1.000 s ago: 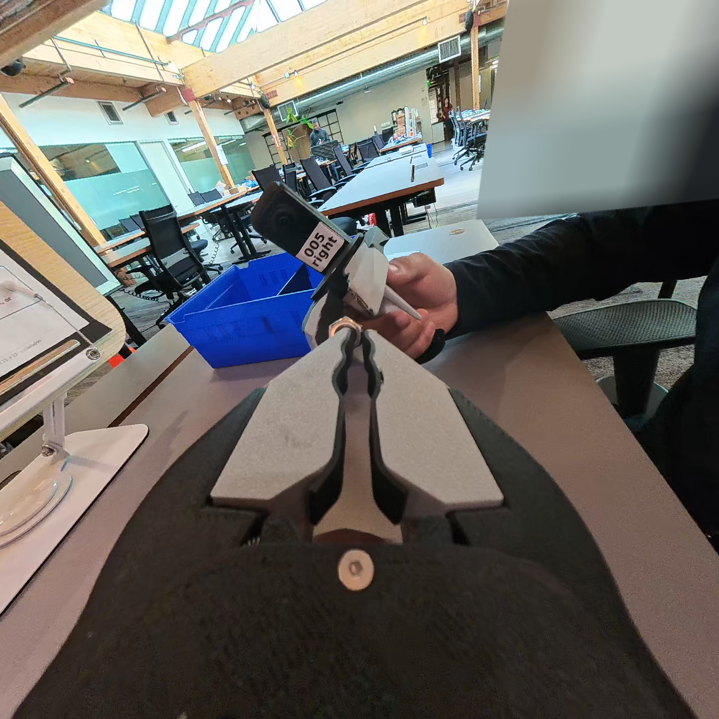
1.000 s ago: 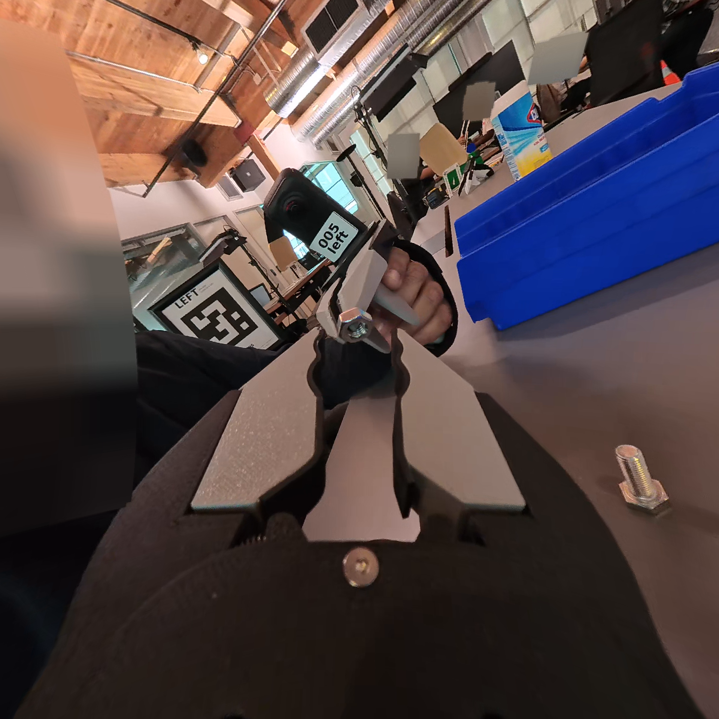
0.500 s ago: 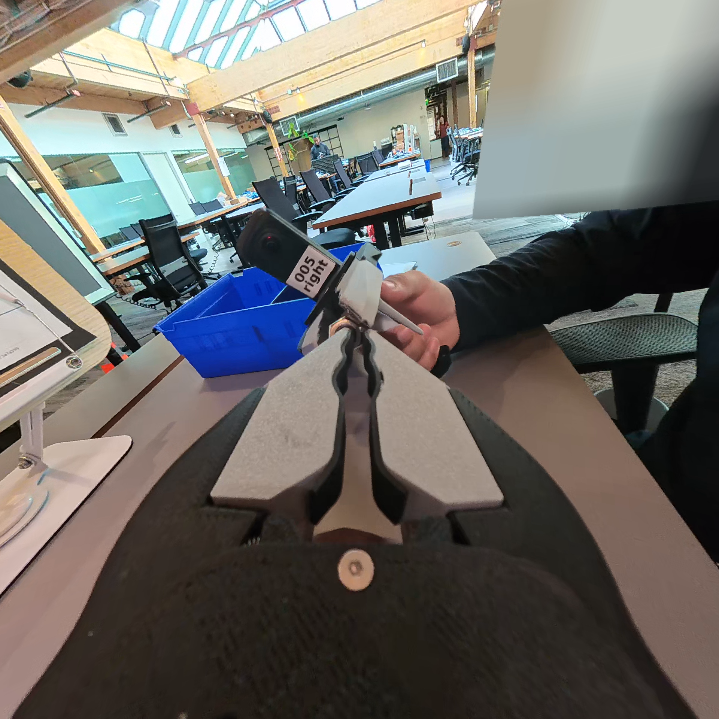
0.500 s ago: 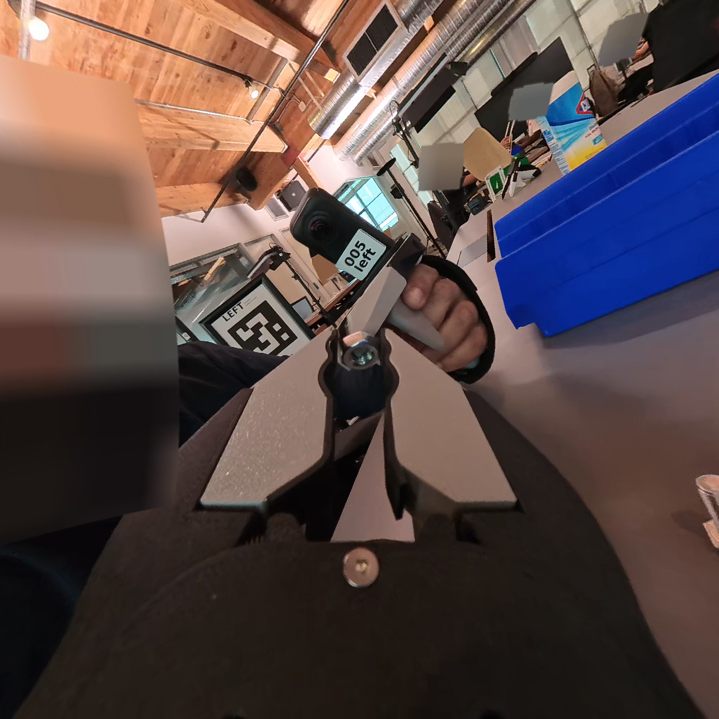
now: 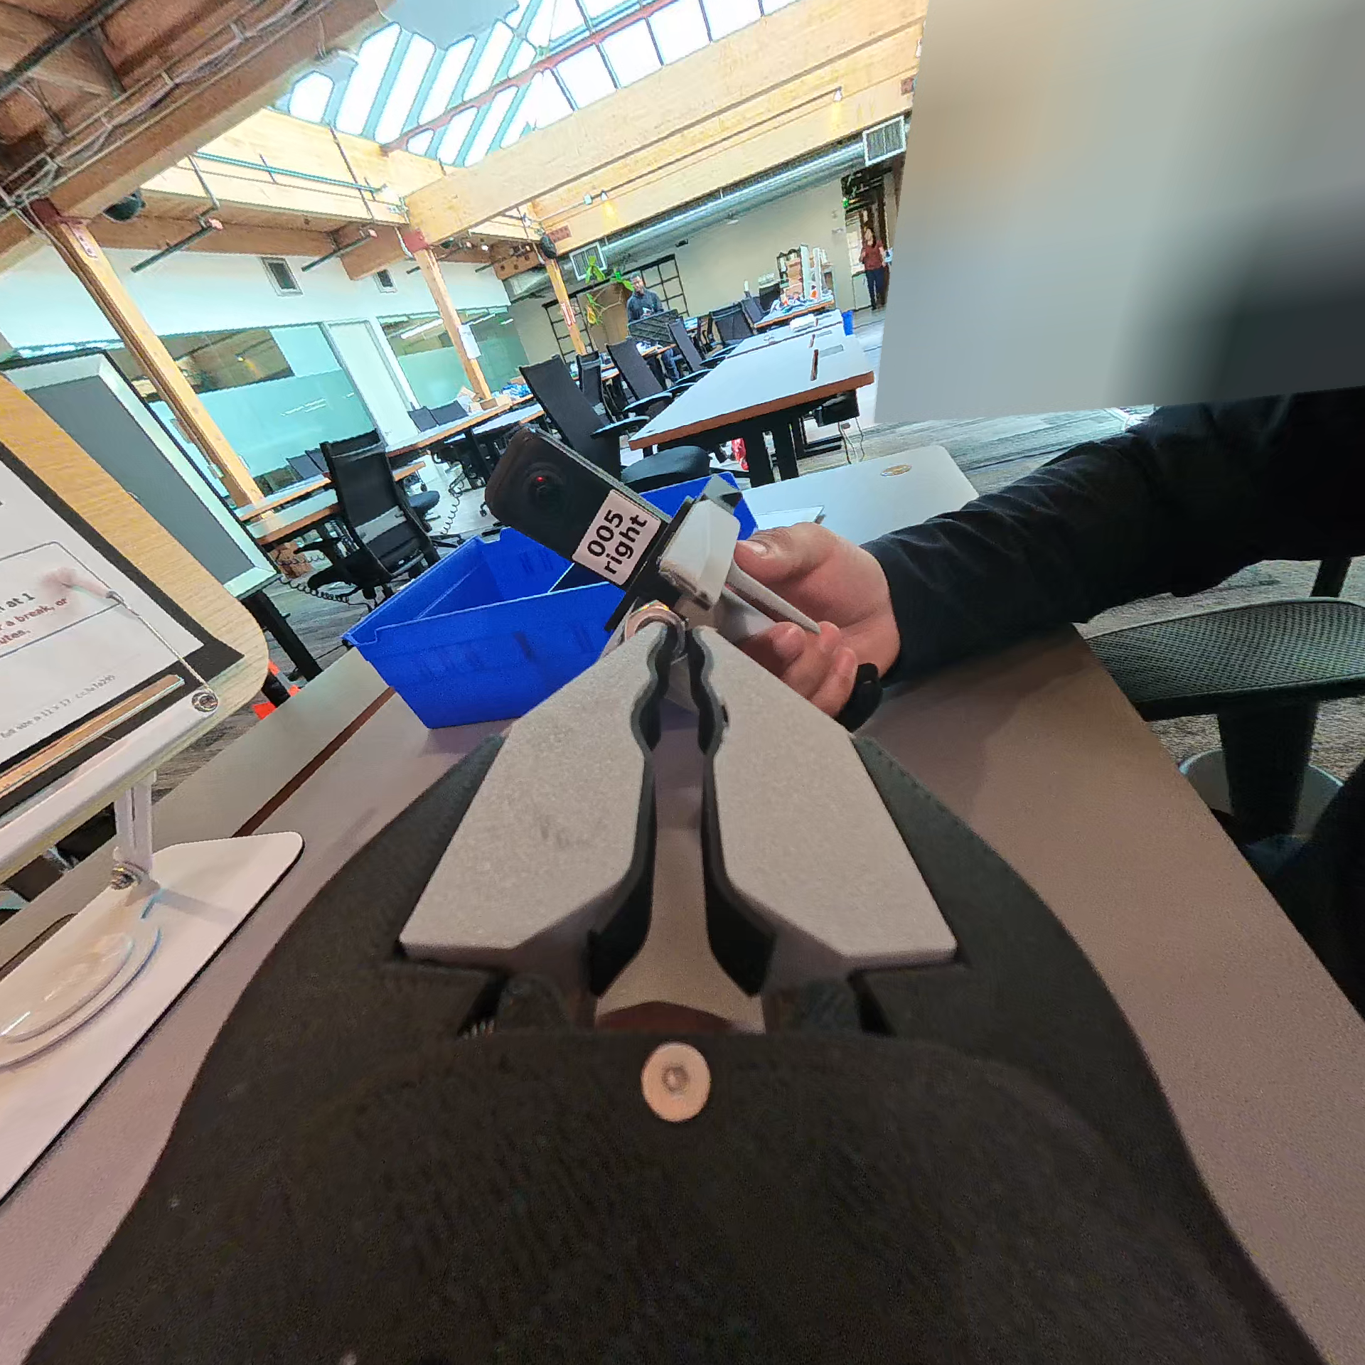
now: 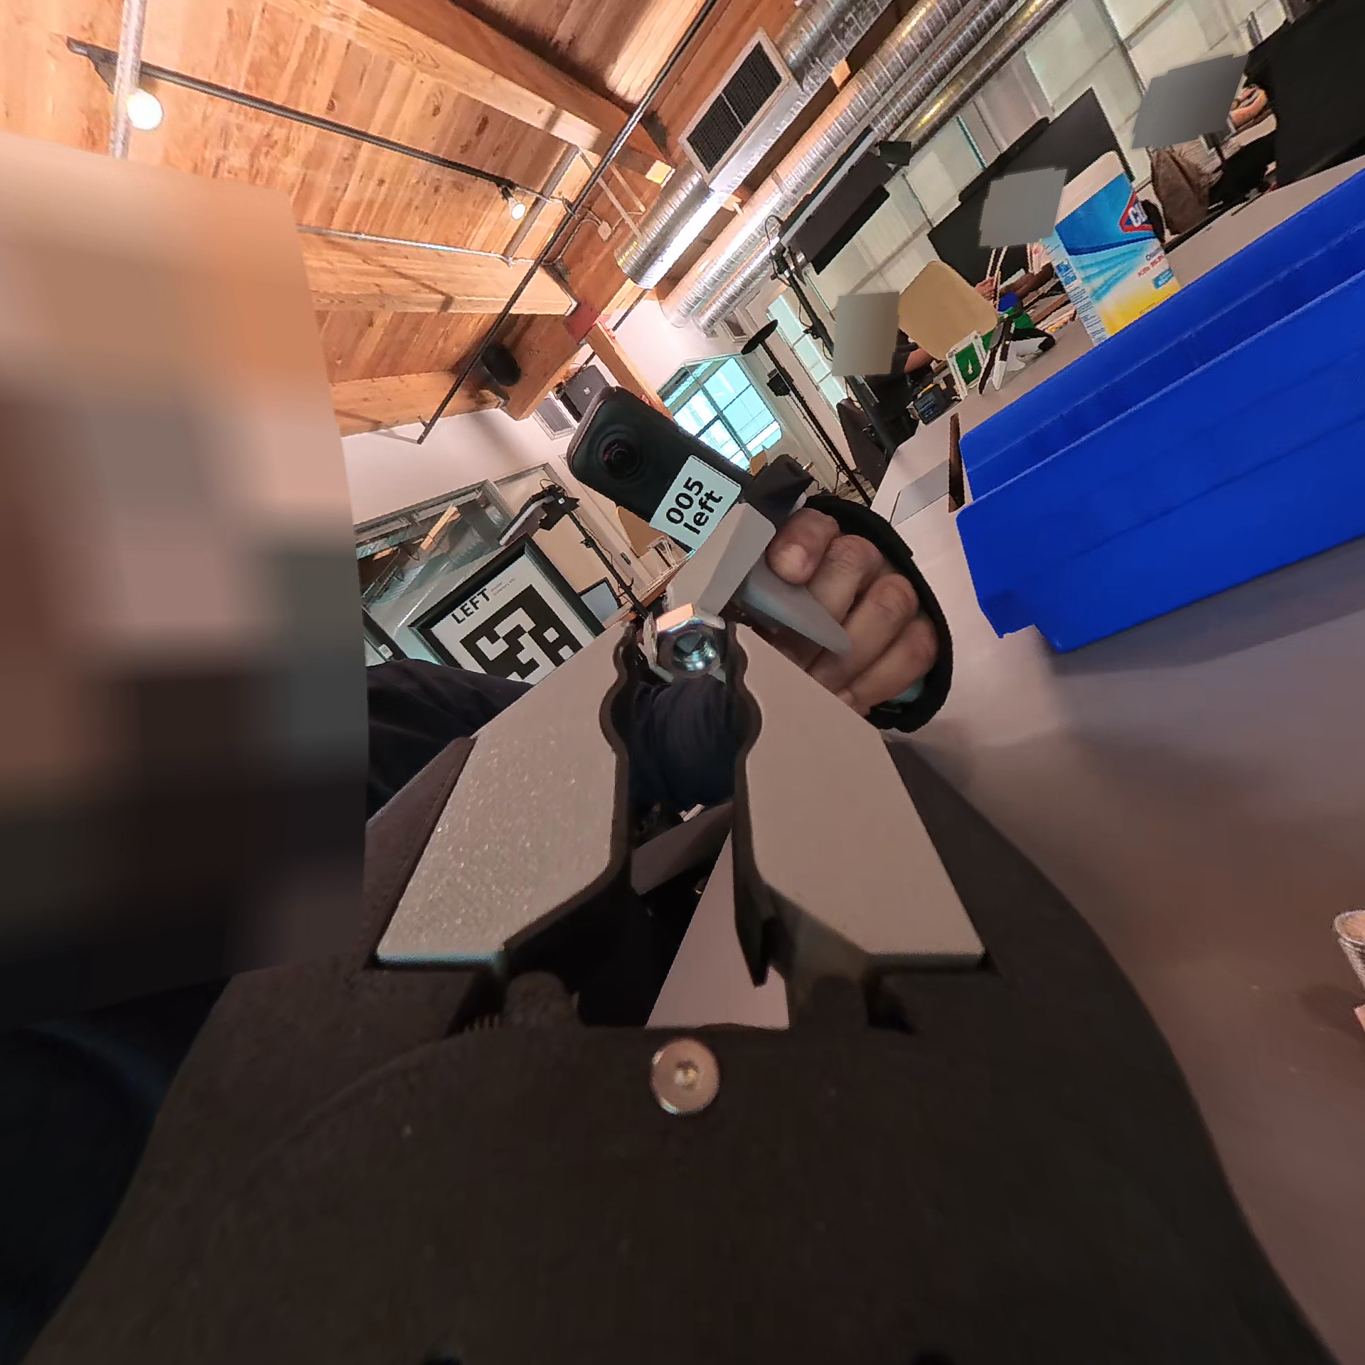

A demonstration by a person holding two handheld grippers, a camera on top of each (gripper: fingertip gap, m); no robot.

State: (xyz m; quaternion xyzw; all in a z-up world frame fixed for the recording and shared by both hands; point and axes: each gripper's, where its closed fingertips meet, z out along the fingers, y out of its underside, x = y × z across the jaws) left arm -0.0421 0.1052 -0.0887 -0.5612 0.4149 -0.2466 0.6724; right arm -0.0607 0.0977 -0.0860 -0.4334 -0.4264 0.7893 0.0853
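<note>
Bolt (image 6: 690, 650) clear only from right claw (image 6: 683, 654)

Left gripper (image 5: 676, 654) pinched nearly closed on a small metal piece (image 5: 659, 617), meeting the right gripper (image 5: 668, 591) tip to tip. Blue bin (image 5: 480, 635) sits just behind on the table (image 5: 1071, 812).

This is looking like a large open-plan office doubling as a workshop. Long desks (image 5: 768, 384) are running in rows toward the far wall, with black office chairs (image 5: 369, 502) standing along them. Timber beams (image 5: 665, 125) and posts are carrying a roof with a skylight (image 5: 473, 66) letting daylight in, and silver ventilation ducts (image 6: 746, 214) are hanging under the wooden ceiling. Glass-walled rooms (image 5: 295, 399) are lining 1 side. A blue plastic bin (image 5: 487, 628) is sitting on the near grey surface (image 5: 1034, 849) (a stand with a printed sheet (image 5: 89, 665) is standing beside it), and monitors (image 6: 842, 207) are showing farther off.
</note>
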